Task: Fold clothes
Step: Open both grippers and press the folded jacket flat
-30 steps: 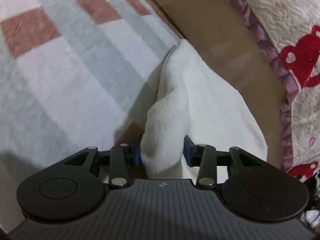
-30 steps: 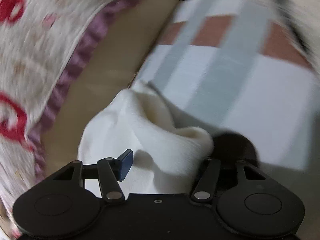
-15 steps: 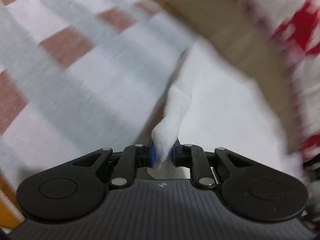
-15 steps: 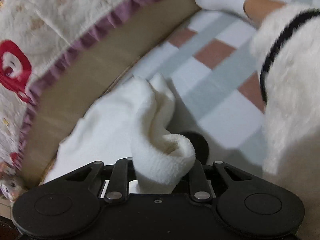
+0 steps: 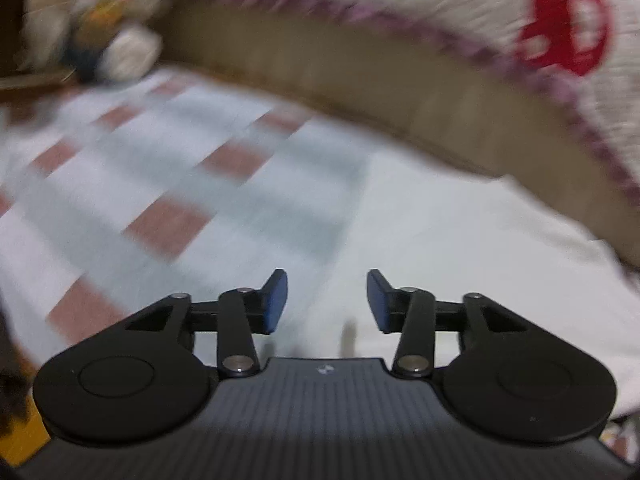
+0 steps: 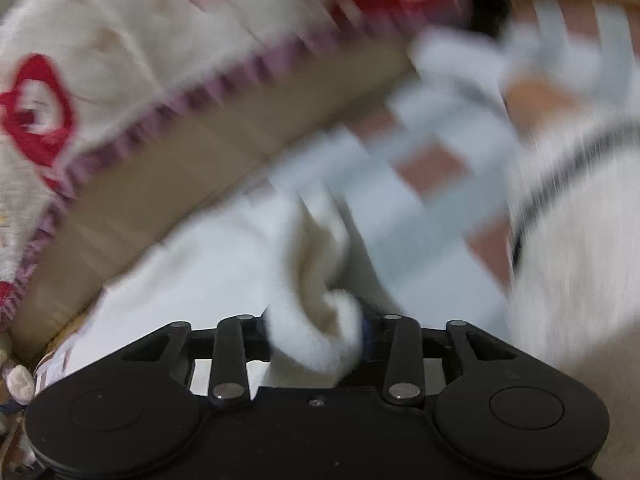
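Checked blanket point(image 5: 224, 184), quilt point(image 5: 460, 4) and tan board point(image 5: 360, 80) around white garment point(image 6: 224, 264)

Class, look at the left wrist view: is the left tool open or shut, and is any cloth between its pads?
Open and still opening: the left tool shows a clear gap between its blue pads, with no cloth there; the white garment lies beyond.

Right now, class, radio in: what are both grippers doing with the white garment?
Left gripper empty, jaws opening. Right gripper jaws opening, bunched garment between them. Nothing in the way on the checked blanket.
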`<action>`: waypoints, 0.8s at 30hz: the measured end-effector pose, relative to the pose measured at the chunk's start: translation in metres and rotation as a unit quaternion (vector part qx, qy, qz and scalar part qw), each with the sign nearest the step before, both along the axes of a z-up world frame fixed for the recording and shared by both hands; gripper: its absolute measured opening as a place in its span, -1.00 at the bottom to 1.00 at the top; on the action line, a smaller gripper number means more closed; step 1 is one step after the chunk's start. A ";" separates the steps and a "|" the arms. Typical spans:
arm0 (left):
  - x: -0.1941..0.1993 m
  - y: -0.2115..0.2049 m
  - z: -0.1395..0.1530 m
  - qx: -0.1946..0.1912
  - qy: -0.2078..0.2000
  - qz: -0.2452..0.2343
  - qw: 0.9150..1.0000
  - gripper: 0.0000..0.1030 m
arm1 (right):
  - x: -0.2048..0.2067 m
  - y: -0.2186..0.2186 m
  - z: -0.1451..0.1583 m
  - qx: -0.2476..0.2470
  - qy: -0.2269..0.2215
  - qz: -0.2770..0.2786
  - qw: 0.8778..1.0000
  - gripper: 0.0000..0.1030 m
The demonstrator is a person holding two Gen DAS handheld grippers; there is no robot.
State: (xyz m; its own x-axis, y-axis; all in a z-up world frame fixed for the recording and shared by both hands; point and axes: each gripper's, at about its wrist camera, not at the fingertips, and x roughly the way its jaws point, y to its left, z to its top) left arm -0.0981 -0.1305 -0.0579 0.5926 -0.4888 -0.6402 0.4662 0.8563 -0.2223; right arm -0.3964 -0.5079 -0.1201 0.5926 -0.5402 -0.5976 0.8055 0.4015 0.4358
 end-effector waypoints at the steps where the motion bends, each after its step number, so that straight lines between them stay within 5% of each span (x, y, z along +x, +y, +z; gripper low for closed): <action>1: -0.005 -0.007 0.002 -0.012 -0.003 -0.021 1.000 -0.11 | 0.000 0.005 0.013 -0.040 0.009 -0.010 0.999 -0.19; 4: -0.012 -0.032 -0.001 -0.009 0.009 -0.080 0.997 -0.11 | -0.001 0.013 0.041 -0.116 0.017 -0.024 0.993 -0.15; 8: -0.019 -0.075 -0.012 -0.001 0.037 -0.157 0.987 -0.11 | 0.036 0.007 0.047 -0.129 0.028 0.122 0.984 -0.15; 15: 0.001 -0.135 -0.029 0.061 0.016 -0.200 0.978 -0.11 | 0.170 -0.002 0.006 -0.132 0.155 0.341 0.918 -0.16; 18: 0.026 -0.137 -0.043 0.071 0.022 -0.174 0.982 -0.17 | 0.211 -0.028 -0.014 -0.102 0.172 0.334 0.921 -0.16; 24: 0.050 -0.106 -0.057 0.042 0.034 -0.128 0.990 -0.17 | 0.235 -0.080 -0.026 -0.075 0.149 0.251 0.953 -0.26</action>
State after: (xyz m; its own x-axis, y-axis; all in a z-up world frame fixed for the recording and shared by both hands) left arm -0.0485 -0.2362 -0.1150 0.4102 -0.5605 -0.7195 0.6564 0.7291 -0.1938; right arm -0.1615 -0.5884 -0.1461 0.6147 -0.3267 -0.7179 0.5748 0.8088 0.1240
